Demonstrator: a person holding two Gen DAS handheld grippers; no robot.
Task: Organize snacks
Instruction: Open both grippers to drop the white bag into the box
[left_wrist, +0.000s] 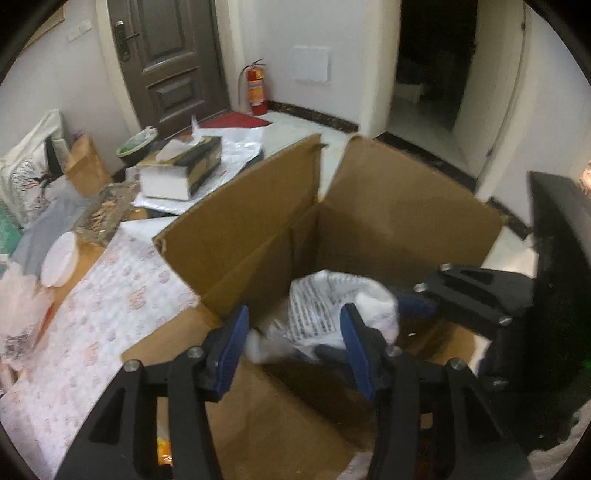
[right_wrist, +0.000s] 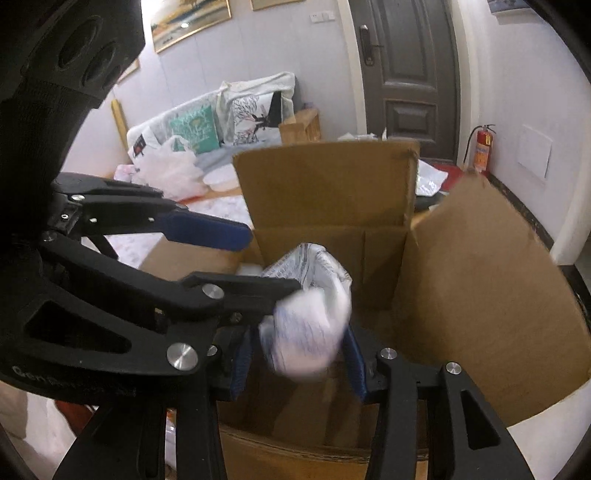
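My left tongs (left_wrist: 295, 347) hang over the open brown cardboard box (left_wrist: 402, 218), their blue-padded fingers (left_wrist: 232, 343) spread wide. Nothing is pinched between them: the crumpled white snack packet with blue print (left_wrist: 332, 306) shows in the gap, touching neither pad that I can see.

My right tongs (right_wrist: 299, 354) are set on that same packet (right_wrist: 310, 332). In the right wrist view it fills the space between the two blue pads, which press its sides, so I read them as gripping it. The packet is blurred there. It is held up inside the box mouth, above the box floor and in front of the back wall. In the left wrist view the right tongs (left_wrist: 413, 302) come in from the right side, their tip buried in the packet's edge.

The box (right_wrist: 480, 280) stands with its flaps up; the back flap is upright and the right flap leans outward.

Just left of the box lies a white cloth with a pale pink pattern (left_wrist: 110, 295). Beyond it are a white round lidded tub (left_wrist: 61, 264), a clear crinkled packet with brown contents (left_wrist: 105, 212), and a tissue box with a dark patterned top (left_wrist: 184, 170) with a tissue sticking out.

Farther back stands a brown paper bag (left_wrist: 85, 166) beside white printed cushions (left_wrist: 27, 173). At the far wall are a dark brown panelled door (left_wrist: 166, 55) and a red fire extinguisher (left_wrist: 256, 86), with a red doormat (left_wrist: 236, 120) on the floor.
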